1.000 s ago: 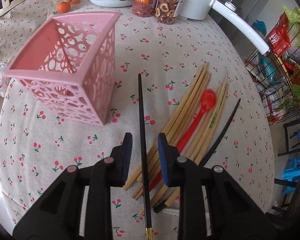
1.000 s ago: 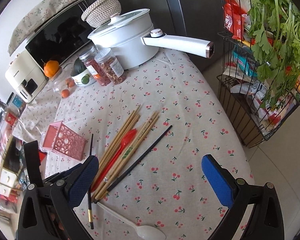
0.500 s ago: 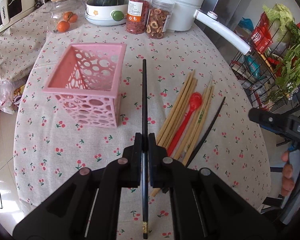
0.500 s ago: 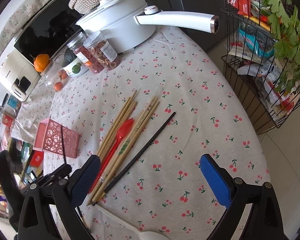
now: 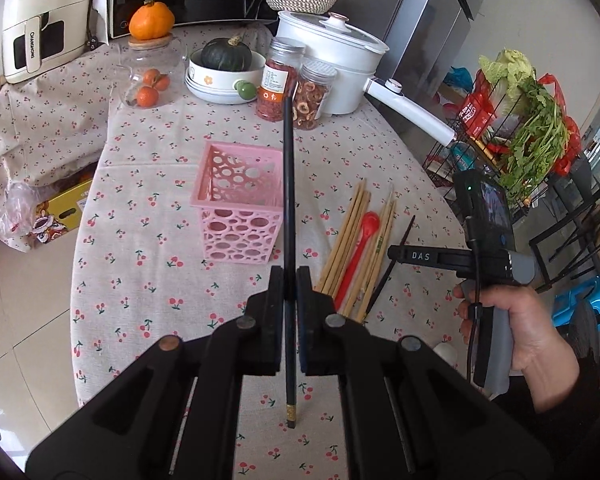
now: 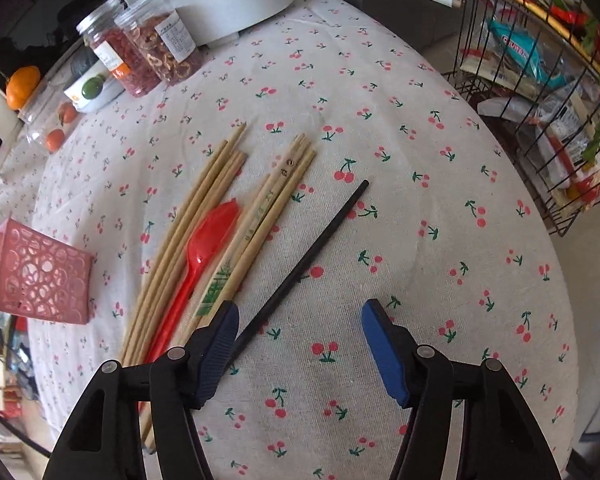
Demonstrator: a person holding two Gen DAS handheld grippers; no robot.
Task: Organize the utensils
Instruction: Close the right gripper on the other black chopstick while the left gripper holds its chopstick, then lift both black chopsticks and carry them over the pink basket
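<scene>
My left gripper (image 5: 289,286) is shut on a black chopstick (image 5: 288,184), held lifted above the table; the stick runs past the right side of the pink holder (image 5: 240,204). A second black chopstick (image 6: 304,268) lies on the cloth, its near end between the jaws of my right gripper (image 6: 296,334), close to the left pad. Those jaws are closing, and the pads are not pressing it. Several wooden chopsticks (image 6: 188,240) and a red spoon (image 6: 204,252) lie to its left. The pink holder (image 6: 40,276) stands further left.
At the table's back stand a white pot (image 5: 332,60) with a long handle, two jars (image 5: 296,88), a bowl with a squash (image 5: 224,68) and a glass jar of oranges (image 5: 150,76). A wire rack of vegetables (image 6: 540,92) stands off the right edge. A white spoon (image 5: 446,354) lies by the hand.
My left gripper closed on the black chopstick and lifted it off the cloth. My right gripper came down over the other black chopstick, and its jaws narrowed.
</scene>
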